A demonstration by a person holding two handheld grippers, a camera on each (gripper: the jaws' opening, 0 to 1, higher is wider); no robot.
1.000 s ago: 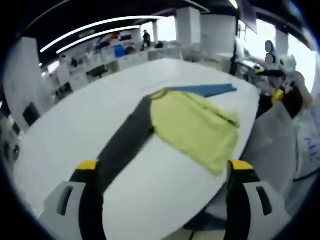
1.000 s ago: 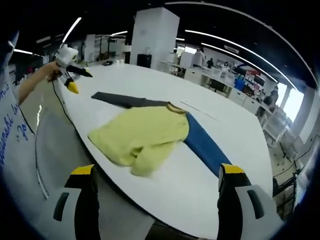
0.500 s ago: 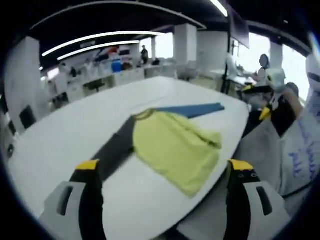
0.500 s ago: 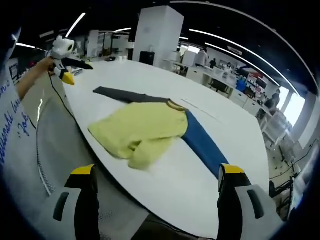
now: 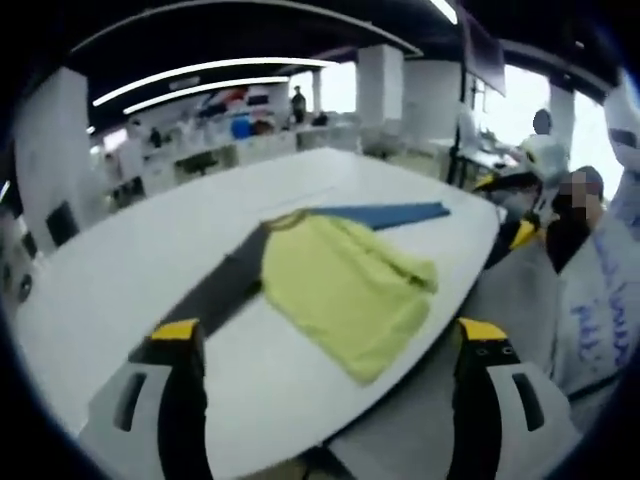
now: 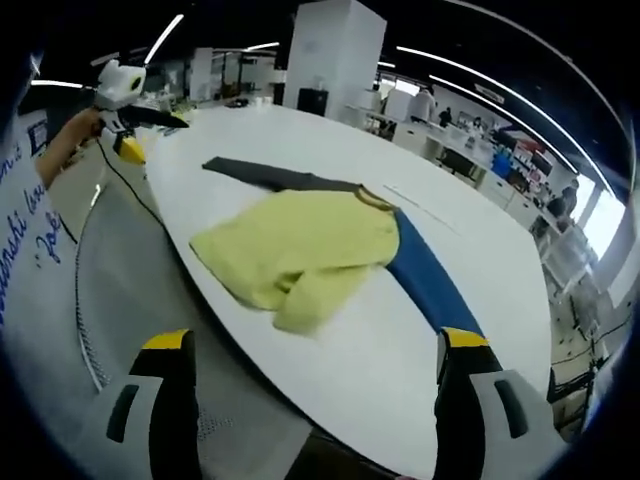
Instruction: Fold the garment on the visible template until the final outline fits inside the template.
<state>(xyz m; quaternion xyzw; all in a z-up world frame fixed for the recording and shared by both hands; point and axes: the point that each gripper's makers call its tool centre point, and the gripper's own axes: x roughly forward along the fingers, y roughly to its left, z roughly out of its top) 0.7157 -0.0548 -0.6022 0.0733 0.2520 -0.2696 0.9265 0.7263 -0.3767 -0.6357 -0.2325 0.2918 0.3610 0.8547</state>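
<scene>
Lately I've drawn both tongs, left and right, back wide and empty; the garment lies rumpled by the counter edge, unfolded.

yellow garment, grey sleeve, blue sleeve

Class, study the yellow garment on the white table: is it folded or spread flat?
Partly folded. The yellow garment is bunched, one edge doubled over near the table rim; grey and blue sleeves lie stretched out.

A wide white bench fills the foreground. Behind it stand a white pillar, desks and long ceiling lights.
</scene>
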